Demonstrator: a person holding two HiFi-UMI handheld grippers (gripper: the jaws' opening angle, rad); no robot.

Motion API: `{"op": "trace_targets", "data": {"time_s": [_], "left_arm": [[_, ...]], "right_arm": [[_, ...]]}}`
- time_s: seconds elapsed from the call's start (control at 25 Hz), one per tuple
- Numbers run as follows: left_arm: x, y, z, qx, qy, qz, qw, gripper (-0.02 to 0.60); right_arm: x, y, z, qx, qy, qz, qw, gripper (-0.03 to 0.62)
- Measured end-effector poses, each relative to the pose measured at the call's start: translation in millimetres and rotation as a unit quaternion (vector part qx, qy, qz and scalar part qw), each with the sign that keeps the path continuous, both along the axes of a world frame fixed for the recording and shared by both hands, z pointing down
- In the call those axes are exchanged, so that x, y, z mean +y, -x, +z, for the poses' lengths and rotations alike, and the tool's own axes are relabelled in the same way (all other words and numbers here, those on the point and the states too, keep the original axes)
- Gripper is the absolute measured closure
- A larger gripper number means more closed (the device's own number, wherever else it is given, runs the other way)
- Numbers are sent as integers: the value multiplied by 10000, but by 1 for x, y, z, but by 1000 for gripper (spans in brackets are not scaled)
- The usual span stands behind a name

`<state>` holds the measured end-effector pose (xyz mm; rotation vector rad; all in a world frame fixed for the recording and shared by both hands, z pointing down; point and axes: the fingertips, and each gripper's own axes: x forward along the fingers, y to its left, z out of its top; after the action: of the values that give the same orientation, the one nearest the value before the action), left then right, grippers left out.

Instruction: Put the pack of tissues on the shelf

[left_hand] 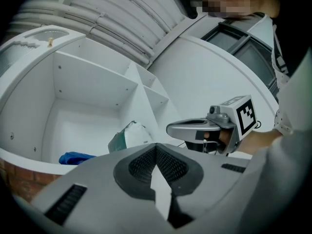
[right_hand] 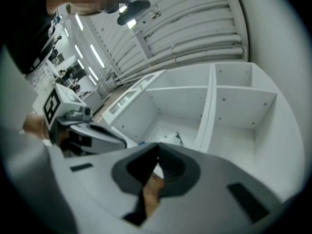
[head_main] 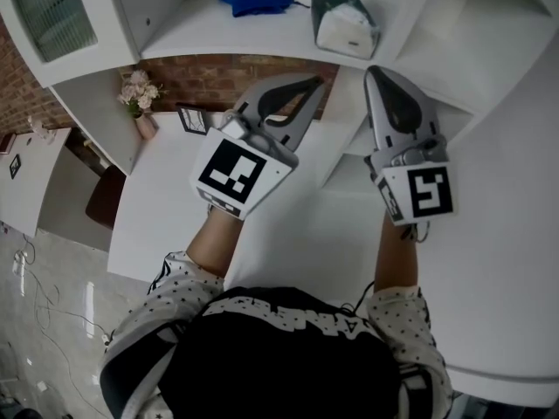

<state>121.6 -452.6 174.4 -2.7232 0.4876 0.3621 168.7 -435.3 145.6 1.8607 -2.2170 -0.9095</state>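
Your dark top [head_main: 288, 356] is closest, at 6 o'clock in the head view. Past it, your two hands hold the tools over the white table [head_main: 297, 234]. Your left gripper [head_main: 316, 83] has its jaws shut tip to tip, with nothing between them. Your right gripper [head_main: 376, 70] is shut too and holds nothing. The pack of tissues [head_main: 345, 20], green and white, sits on the white shelf [head_main: 218, 40]. It is at 1 o'clock from the left gripper's tip and 11 o'clock from the right one, apart from both. A blue thing [head_main: 256, 1] lies on the same shelf at 9 o'clock from the pack. Pink flowers [head_main: 138, 92] stand at 9 o'clock from the left gripper, near a small picture frame [head_main: 194, 119].
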Motion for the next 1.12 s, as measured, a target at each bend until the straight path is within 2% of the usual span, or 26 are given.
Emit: {"op": "trace_targets", "data": {"time_s": [0.36,0.64,0.88,1.12], "left_arm": [[28,11,43,-202,604,30,9980,548],[55,16,88,-438,1171,198,9920,548],[81,17,116,-693,1207,412,9894,546],[97,17,145,-914,1449,512,9839,546]], "right_arm": [[42,-1,54,-774,490,-227,9955,565],[77,-4,109,-1509,994,-232,9833,565],[105,-2,153,-1798,1430,-216,9730,565],[121,-2,187,-1981,1762,-164,9641,565]]}}
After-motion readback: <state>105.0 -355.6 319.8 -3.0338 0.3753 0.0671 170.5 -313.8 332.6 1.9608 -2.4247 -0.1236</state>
